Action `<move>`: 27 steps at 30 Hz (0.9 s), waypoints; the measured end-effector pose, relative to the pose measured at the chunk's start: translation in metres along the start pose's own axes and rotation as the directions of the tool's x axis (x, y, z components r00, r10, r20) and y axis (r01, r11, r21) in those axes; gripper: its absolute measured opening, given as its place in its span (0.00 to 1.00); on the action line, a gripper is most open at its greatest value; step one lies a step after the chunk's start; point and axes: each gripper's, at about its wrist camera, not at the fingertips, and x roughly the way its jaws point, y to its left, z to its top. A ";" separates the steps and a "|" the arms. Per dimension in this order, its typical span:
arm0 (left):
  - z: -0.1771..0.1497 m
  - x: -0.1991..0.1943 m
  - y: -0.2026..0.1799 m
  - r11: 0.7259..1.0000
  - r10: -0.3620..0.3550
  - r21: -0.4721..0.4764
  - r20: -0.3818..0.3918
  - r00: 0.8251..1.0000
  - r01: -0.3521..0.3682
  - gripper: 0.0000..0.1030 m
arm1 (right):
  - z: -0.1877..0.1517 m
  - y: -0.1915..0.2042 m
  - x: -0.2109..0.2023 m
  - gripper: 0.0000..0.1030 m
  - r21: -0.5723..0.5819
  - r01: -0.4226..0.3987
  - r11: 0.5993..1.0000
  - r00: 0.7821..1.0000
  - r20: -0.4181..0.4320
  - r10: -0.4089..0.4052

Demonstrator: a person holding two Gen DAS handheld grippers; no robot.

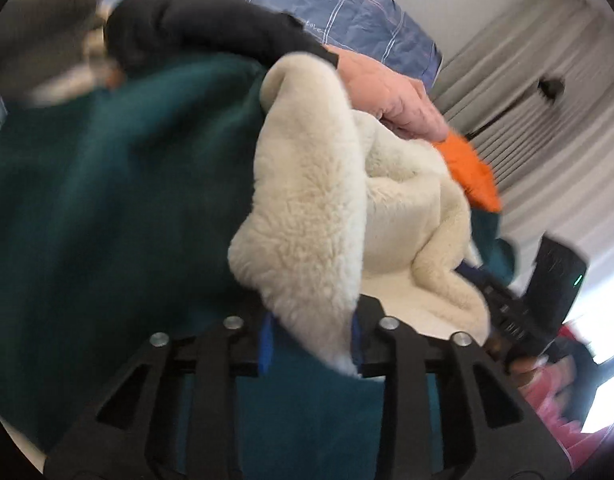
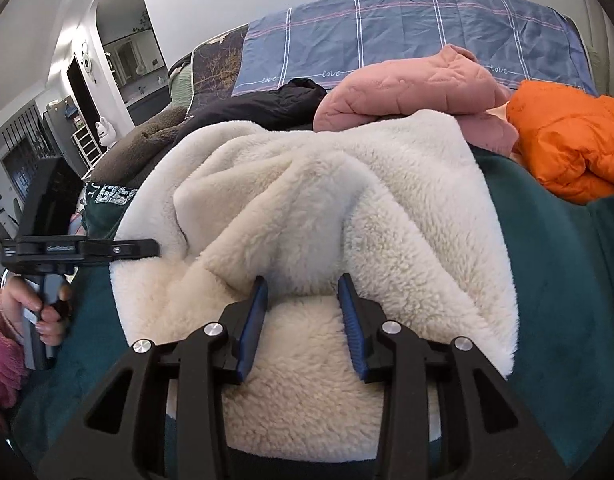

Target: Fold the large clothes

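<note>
Cream fleece lining (image 1: 307,208) fills the left claw (image 1: 311,340), pinched between its pads.

Bright daylight, heavy fisheye warp

Left view is motion-smeared, window (image 1: 611,320) glare blown out beside it; right view's sharp.

The bed, covered with a blue checked sheet (image 2: 407,36), carries a pink jacket (image 2: 411,88), an orange jacket (image 2: 567,140) and a black garment (image 2: 267,110)
</note>
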 end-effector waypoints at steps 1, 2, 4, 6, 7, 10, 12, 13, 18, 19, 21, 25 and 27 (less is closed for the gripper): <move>0.001 -0.006 -0.015 0.996 0.059 0.059 0.012 0.998 -0.059 0.32 | 0.004 0.001 -0.006 0.37 0.007 0.003 1.000 1.000 -0.002 -0.003; 0.002 -0.013 -0.026 0.990 0.089 0.105 0.030 0.996 -0.092 0.33 | 0.009 0.001 -0.011 0.37 0.015 -0.004 1.000 1.000 0.012 0.004; 0.010 -0.026 -0.052 0.972 0.109 0.198 0.087 0.990 -0.124 0.34 | 0.023 0.004 -0.029 0.37 0.028 -0.034 0.999 0.996 0.083 0.032; 0.020 -0.029 -0.078 0.957 0.101 0.256 0.138 0.985 -0.134 0.37 | 0.036 0.006 -0.035 0.37 0.040 -0.039 0.998 0.993 0.116 0.034; 0.022 -0.026 -0.087 0.952 0.099 0.274 0.150 0.984 -0.138 0.42 | 0.041 0.005 -0.031 0.38 0.049 -0.034 0.998 0.993 0.114 0.028; 0.024 0.003 -0.097 0.920 0.146 0.342 0.148 0.978 -0.189 0.61 | 0.036 -0.003 0.002 0.51 0.074 0.008 0.997 1.000 0.028 -0.010; 0.011 0.037 -0.089 0.876 0.268 0.383 0.117 0.956 -0.293 0.63 | 0.012 -0.011 0.034 0.52 0.043 0.083 0.996 0.997 -0.010 -0.083; 0.003 0.051 -0.079 0.854 0.330 0.396 0.092 0.940 -0.338 0.65 | 0.009 -0.007 0.033 0.52 0.021 0.090 0.996 0.996 0.008 -0.091; -0.008 0.045 -0.072 0.850 0.336 0.398 0.097 0.937 -0.346 0.65 | 0.009 0.003 0.033 0.54 -0.037 0.139 0.990 0.990 0.008 -0.139; -0.010 0.043 -0.070 0.852 0.335 0.396 0.090 0.938 -0.343 0.66 | 0.010 0.002 0.033 0.54 -0.033 0.134 0.990 0.991 0.007 -0.134; -0.015 0.032 -0.063 0.861 0.331 0.383 0.080 0.940 -0.335 0.67 | 0.009 0.001 0.033 0.54 -0.031 0.132 0.991 0.991 0.010 -0.131; -0.021 0.001 -0.043 0.894 0.327 0.297 0.078 0.942 -0.335 0.78 | 0.009 0.002 0.033 0.55 -0.045 0.142 0.989 0.990 0.008 -0.142; -0.027 -0.019 -0.030 0.924 0.295 0.233 0.072 0.953 -0.304 0.78 | 0.010 0.006 0.031 0.55 -0.057 0.152 0.987 0.988 -0.001 -0.152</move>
